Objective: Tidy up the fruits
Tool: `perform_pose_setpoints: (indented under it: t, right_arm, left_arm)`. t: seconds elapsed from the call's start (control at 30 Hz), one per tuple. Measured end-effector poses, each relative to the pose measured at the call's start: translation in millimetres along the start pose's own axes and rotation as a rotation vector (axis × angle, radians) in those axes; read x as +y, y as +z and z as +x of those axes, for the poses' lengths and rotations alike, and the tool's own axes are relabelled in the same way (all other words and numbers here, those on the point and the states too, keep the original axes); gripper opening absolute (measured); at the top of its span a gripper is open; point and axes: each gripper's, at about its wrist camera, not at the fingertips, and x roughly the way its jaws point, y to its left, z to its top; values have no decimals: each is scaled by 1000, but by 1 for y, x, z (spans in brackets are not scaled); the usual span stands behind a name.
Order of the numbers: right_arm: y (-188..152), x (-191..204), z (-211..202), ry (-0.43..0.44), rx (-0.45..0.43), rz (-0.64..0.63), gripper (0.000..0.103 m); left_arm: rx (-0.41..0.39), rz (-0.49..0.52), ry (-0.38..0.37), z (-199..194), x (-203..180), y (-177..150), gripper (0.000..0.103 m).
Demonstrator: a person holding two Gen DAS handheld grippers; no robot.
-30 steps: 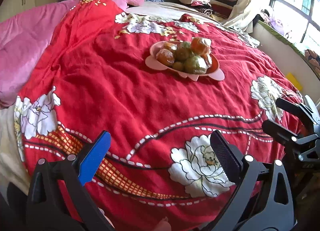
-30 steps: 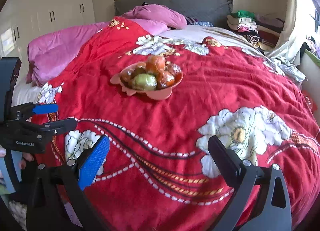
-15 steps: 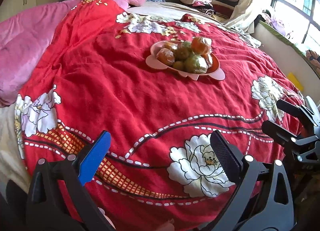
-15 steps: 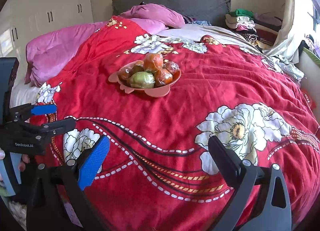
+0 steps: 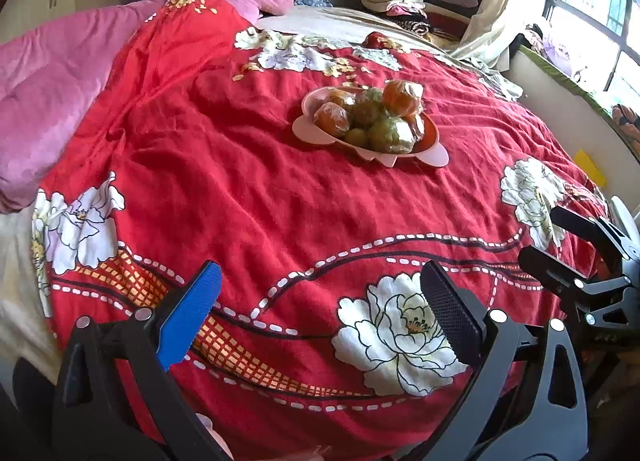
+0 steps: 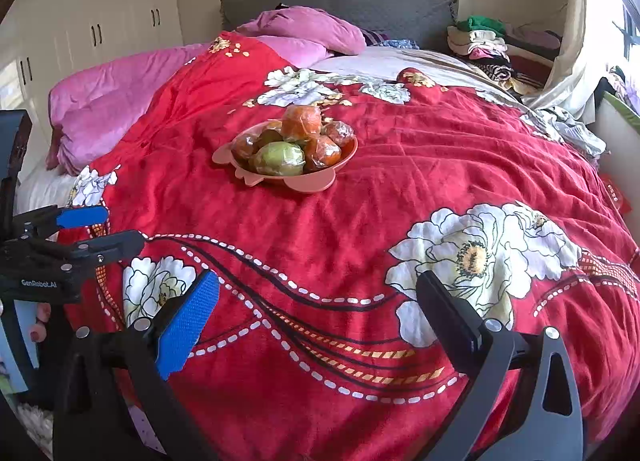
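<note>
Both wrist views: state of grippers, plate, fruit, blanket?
Left gripper: open, empty, over the bed's near edge.
Right gripper: open, empty, beside the left one.
Plate: upright on the blanket, full.
Fruit: piled on the plate, wrapped in clear film, none out.
Blanket: spread over the bed, wrinkled.
Cabinet doors: shut.

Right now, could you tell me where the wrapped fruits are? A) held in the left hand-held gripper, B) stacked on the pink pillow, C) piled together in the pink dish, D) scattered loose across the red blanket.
C: the wrapped fruits sit heaped in the pink dish on the red blanket, while both hand-held grippers, left and right, are open and hold nothing.
</note>
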Motion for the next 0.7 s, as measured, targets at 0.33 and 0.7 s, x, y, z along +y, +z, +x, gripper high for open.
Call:
perform_pose_setpoints:
  t: [0.33, 0.7]
  right_arm:
    - [0, -1, 0, -3, -2, 3, 99]
    - [0, -2, -1, -6, -5, 6, 99]
  left_arm:
    - [-1, -5, 0, 0, 0, 0, 93]
    - [-6, -12, 5, -2, 1, 1, 93]
